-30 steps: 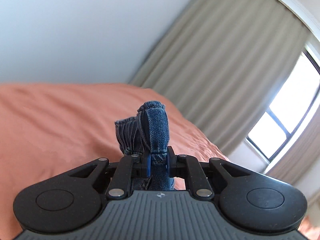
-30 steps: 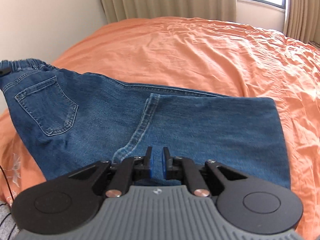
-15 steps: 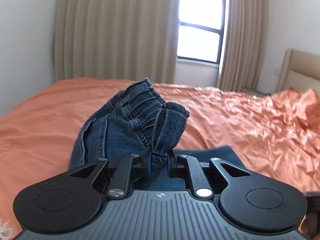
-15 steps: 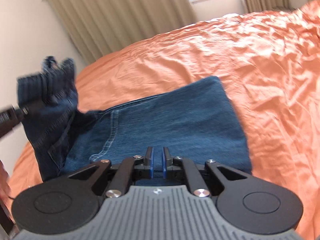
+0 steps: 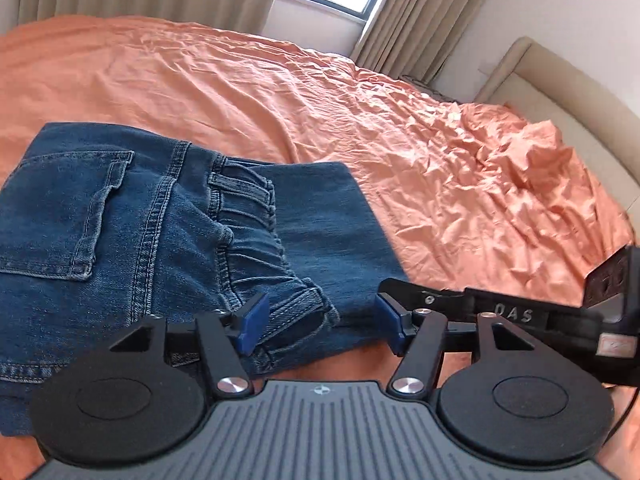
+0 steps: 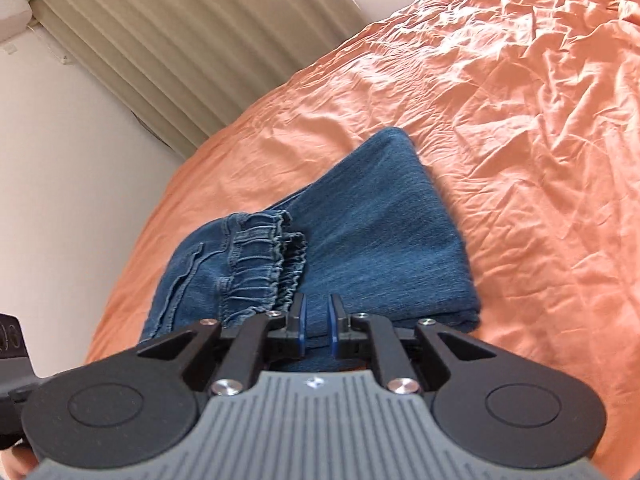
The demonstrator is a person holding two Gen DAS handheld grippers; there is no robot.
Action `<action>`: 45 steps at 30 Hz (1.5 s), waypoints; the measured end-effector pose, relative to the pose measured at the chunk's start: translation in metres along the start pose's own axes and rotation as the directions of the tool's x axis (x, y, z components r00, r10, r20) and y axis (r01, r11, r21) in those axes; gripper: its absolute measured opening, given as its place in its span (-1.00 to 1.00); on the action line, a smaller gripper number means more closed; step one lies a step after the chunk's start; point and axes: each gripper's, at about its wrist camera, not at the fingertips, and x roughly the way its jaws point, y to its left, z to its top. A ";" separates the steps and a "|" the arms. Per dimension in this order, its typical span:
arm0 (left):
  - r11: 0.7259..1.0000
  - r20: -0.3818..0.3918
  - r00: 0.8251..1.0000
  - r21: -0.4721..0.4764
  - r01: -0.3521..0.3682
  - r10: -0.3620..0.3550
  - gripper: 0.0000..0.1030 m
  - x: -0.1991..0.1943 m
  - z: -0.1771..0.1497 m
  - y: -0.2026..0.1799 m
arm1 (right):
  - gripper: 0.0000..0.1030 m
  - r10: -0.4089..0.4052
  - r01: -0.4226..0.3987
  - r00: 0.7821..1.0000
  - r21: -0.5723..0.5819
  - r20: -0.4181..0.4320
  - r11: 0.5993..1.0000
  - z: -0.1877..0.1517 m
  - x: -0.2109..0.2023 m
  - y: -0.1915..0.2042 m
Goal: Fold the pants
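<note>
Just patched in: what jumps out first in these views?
The dark blue jeans lie folded on the orange bedspread, elastic waistband turned over onto the legs. The left gripper stands wide open at the waistband corner; the right gripper, nearly closed, holds nothing.

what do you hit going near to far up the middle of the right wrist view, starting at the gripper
right gripper → elastic waistband of the jeans → smooth folded leg panel → orange bedsheet → beige curtain
</note>
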 end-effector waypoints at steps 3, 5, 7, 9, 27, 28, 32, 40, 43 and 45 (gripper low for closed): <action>0.999 0.043 0.999 -0.032 -0.031 0.032 0.37 -0.008 0.013 0.009 | -0.64 0.037 -0.037 0.999 0.021 0.005 0.999 0.004 0.005 0.000; 0.997 0.065 0.995 -0.046 -0.069 0.072 0.36 -0.016 0.022 0.024 | -0.62 0.077 -0.077 0.997 0.052 -0.003 0.996 0.008 0.012 -0.001; 0.989 0.077 0.987 -0.055 -0.141 0.145 0.35 -0.021 0.030 0.041 | -0.53 0.122 -0.121 0.993 0.074 -0.008 0.990 0.014 0.020 0.000; 0.977 0.084 0.976 -0.083 -0.196 0.203 0.34 -0.027 0.036 0.064 | -0.45 0.150 -0.148 0.989 0.106 -0.011 0.983 0.019 0.031 0.001; 0.913 0.076 0.946 -0.298 -0.279 0.315 0.33 -0.022 0.049 0.180 | -0.21 0.259 -0.196 0.955 0.346 -0.145 0.917 0.055 0.169 -0.019; 0.912 0.079 0.946 -0.300 -0.279 0.316 0.33 -0.020 0.049 0.181 | -0.23 0.280 -0.214 0.949 0.361 -0.141 0.908 0.056 0.171 -0.020; 0.903 0.083 0.941 -0.321 -0.287 0.328 0.31 -0.015 0.055 0.184 | -0.59 0.306 -0.240 0.942 0.362 -0.136 0.901 0.056 0.179 -0.021; 0.898 0.164 0.923 -0.342 -0.277 0.348 0.22 -0.038 0.065 0.177 | -0.71 0.279 -0.275 0.954 0.049 -0.109 0.960 0.094 0.129 0.051; 0.904 0.166 0.924 -0.321 -0.281 0.346 0.15 -0.042 0.072 0.173 | -0.71 0.270 -0.275 0.956 -0.024 -0.114 0.961 0.121 0.112 0.082; 0.912 0.178 0.924 -0.306 -0.274 0.338 0.15 -0.045 0.076 0.169 | -0.71 0.255 -0.262 0.961 -0.061 -0.108 0.963 0.138 0.098 0.097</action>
